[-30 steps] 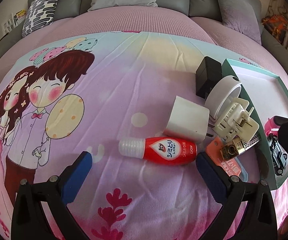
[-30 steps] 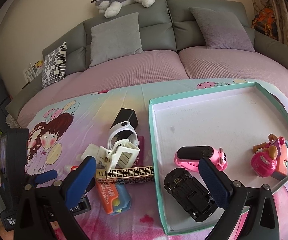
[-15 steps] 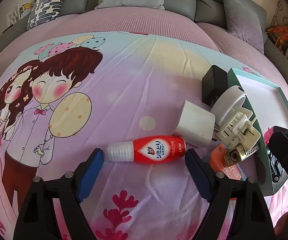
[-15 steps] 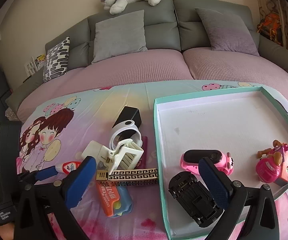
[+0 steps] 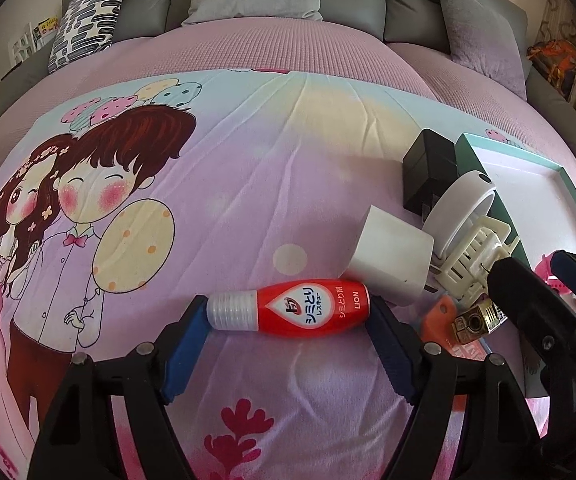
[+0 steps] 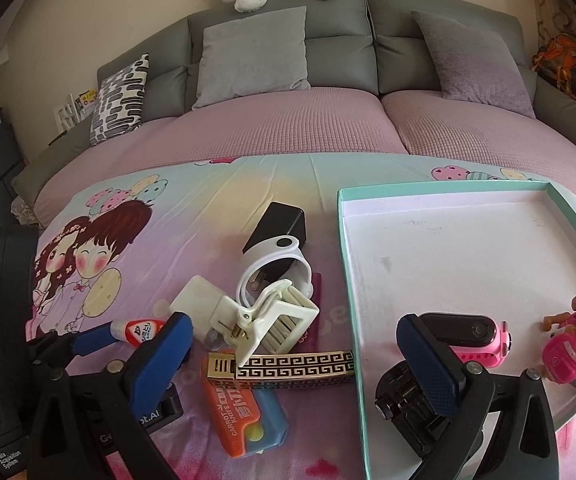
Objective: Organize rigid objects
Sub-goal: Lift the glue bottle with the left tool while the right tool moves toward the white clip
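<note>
Step in hand: the left gripper (image 5: 288, 316) has just been closing its jaws lengthwise on the red stain-remover bottle (image 5: 292, 311), one blue pad at the ribbed white cap, the other at the base; the pads look to be touching both ends.
Bottle's place: lying on its side on the cartoon bedsheet (image 5: 224, 168), just left of the clutter pile, outside the teal tray (image 6: 463, 248).
Right gripper (image 6: 293, 354): jaws wide, holding nothing, hovering over the tray's near-left corner (above the gold-patterned bar (image 6: 288, 365)).
Next move: likely a lift and carry to the tray; an end-to-end hold on a rounded bottle could slip, so it calls for a firm squeeze.
Count in tray: three — one pink smartwatch (image 6: 475, 334), one pink toy figure (image 6: 569, 350), one black toy car (image 6: 407, 404), upside down.
Count on sheet: one bottle, one white charger cube (image 5: 391, 258), one black adapter (image 5: 427, 168), one white band (image 6: 276, 264), one white clip (image 6: 276, 316), one gold bar, one orange utility knife (image 6: 244, 412).
</note>
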Available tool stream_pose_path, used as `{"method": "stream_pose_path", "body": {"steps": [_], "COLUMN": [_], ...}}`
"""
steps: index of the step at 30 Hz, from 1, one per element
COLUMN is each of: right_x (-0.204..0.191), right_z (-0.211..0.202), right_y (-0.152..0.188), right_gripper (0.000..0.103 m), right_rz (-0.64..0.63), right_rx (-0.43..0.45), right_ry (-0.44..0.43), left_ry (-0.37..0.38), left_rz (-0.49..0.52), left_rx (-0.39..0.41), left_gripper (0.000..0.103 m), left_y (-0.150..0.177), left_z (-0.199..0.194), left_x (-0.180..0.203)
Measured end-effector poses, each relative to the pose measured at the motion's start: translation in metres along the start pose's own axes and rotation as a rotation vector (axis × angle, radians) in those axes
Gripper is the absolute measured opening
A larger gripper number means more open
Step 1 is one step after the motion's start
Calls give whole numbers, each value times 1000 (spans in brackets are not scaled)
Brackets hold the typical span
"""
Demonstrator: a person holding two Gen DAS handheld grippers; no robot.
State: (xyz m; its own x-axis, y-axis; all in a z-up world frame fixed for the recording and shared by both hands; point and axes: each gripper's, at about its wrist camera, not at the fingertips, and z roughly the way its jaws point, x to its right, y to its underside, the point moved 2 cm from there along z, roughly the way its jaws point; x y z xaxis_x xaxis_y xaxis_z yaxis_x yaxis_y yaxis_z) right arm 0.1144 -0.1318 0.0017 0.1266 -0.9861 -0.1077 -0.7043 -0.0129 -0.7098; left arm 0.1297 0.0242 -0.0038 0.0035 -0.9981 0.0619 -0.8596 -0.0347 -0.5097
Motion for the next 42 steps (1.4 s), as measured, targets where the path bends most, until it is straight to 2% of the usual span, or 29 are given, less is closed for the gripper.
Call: {"method": "stream_pose_path", "body": {"steps": [6, 11, 15, 19, 31, 34, 39, 42], "right_x": [-4, -8, -7, -5, -8, -11, -18, -17], "right_z": [7, 12, 13, 15, 8, 5, 3, 9], "right_y": [0, 1, 1, 1, -1, -1, -2, 1], "right_gripper": [103, 94, 92, 86, 83, 78, 77, 68], "right_rz": [0, 5, 12, 20, -8, -20, -47, -32], "right_rx": [-14, -28, -25, -22, -4, 6, 11, -10], "right_ry": [-7, -21, -10, 5, 22, 34, 24, 14], "left_ry": [-24, -49, -79, -80, -47, -45, -41, -53], "left_rz": [14, 11, 22, 8, -58, -59, -69, -57], "left_rx": [5, 12, 21, 27, 43, 40, 35, 29], "left_gripper": [79, 80, 80, 80, 79, 79, 79, 79], "left_y": [-2, -4, -6, -6, -6, -5, -4, -4], "left_z": [3, 5, 8, 7, 2, 1, 1, 2], "left_x": [2, 0, 0, -2, -9, -11, -14, -12]}}
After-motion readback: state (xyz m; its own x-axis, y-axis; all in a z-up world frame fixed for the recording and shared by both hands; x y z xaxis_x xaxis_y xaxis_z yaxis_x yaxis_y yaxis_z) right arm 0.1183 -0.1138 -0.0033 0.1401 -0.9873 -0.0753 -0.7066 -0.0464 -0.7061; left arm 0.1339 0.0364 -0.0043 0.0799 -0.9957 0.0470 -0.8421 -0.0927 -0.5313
